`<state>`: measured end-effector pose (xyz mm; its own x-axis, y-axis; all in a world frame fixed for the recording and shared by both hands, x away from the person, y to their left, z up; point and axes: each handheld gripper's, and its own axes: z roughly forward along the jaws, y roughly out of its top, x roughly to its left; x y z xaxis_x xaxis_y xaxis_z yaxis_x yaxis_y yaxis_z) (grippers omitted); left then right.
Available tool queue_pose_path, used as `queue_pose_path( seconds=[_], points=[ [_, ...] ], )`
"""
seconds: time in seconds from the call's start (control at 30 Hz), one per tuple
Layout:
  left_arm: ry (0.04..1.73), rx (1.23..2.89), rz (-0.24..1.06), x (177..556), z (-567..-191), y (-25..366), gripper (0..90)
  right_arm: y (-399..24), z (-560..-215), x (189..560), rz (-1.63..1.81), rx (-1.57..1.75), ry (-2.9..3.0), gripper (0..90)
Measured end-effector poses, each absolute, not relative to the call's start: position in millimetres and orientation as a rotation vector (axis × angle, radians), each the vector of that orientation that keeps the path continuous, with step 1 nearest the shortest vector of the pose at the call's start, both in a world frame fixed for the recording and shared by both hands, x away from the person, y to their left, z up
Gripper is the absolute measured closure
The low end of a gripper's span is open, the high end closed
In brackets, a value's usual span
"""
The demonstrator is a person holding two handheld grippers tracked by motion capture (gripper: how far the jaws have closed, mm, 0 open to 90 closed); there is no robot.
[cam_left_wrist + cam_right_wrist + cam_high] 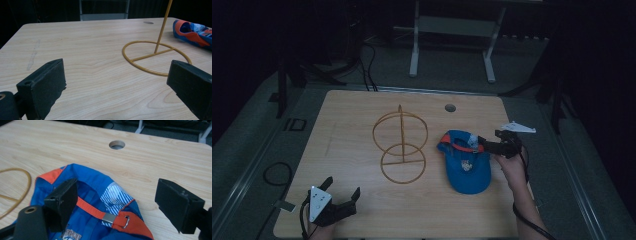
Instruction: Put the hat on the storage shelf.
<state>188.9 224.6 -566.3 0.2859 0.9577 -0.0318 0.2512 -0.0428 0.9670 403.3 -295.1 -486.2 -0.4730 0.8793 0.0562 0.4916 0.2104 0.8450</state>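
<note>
Blue cap w/ orange trim lies upside down on the wooden table, right of center, opening up, brim toward the person. Right gripper view adds detail the high view lacks: orange back strap w/ metal buckle, striped white-blue lining patch, printed label inside the crown; also the round cable hole in the tabletop beyond the cap. Nothing seen inside the cap but its own strap & lining. Right gripper sits at the cap's back edge, jaws spread wide, one jaw over the cap interior, other out over bare wood; whether it touches fabric, can't tell. Right hand comes in from bottom right, forearm angled up-left, grey plate on top of the tool. Yellow wire stand is just left of the cap: flat ring base, upright rod, vertical ring on top. Left gripper view shows base ring & rod close, cap edge at far right. Left gripper rests low at the table's near left corner, jaws released, empty, pointing up-right toward the stand.
</note>
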Motion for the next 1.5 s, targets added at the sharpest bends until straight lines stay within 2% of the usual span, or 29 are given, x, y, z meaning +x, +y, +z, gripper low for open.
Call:
queue_pose_path(
  seconds=[0.23,0.33,1.0,1.03,1.17,1.3,1.33,1.4,1.43,1.5],
  points=[
    [1.153,1.528,0.868,189,-565,225,2.2,-284,-499,419,1.122,1.272,2.097,21.5],
    [1.163,1.520,0.857,189,-566,227,2.2,-280,-506,427,1.087,1.289,2.102,27.8],
    [1.157,1.535,0.839,190,-567,225,2.2,-272,-551,452,0.916,1.392,2.189,30.9],
    [1.158,1.535,0.839,190,-567,225,2.2,-271,-553,452,0.888,1.384,2.207,34.5],
    [1.162,1.531,0.836,190,-567,226,2.2,-270,-555,453,0.874,1.375,2.211,38.4],
    [1.161,1.534,0.838,190,-567,225,2.2,-267,-554,451,0.896,1.338,2.232,56.4],
    [1.160,1.534,0.838,190,-567,225,2.2,-267,-554,451,0.896,1.338,2.232,56.4],
    [1.161,1.536,0.838,190,-567,225,2.2,-265,-554,450,0.904,1.314,2.249,65.5],
    [1.161,1.535,0.838,190,-567,225,2.2,-265,-554,450,0.904,1.314,2.249,65.5],
    [1.161,1.535,0.850,189,-567,225,2.2,-263,-554,448,0.881,1.296,2.247,72.3]
  ],
)
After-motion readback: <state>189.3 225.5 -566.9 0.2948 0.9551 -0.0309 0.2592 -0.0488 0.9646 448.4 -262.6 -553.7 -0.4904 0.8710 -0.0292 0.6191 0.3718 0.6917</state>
